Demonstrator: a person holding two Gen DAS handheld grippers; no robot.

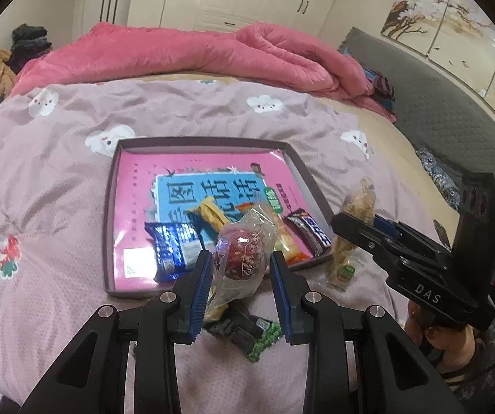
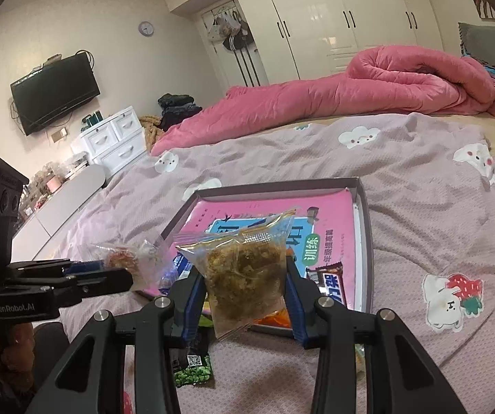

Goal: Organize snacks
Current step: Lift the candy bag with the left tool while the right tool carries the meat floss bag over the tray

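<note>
Two snack packets sit clamped, red-filled packet (image 1: 242, 255) in left hand-held gripper (image 1: 240, 276), crumbly packet (image 2: 245, 269) in right hand-held gripper (image 2: 245, 296).

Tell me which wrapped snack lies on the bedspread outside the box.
The dark packet with green peas printed on it, lying just before the box's near rim; the blue, yellow and dark bar packets lie inside.

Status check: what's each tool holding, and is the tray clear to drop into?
Left tool shut on red snack bag. Right tool shut on brown snack bag. Tray ahead, several snacks inside near edge, far half bare.
</note>
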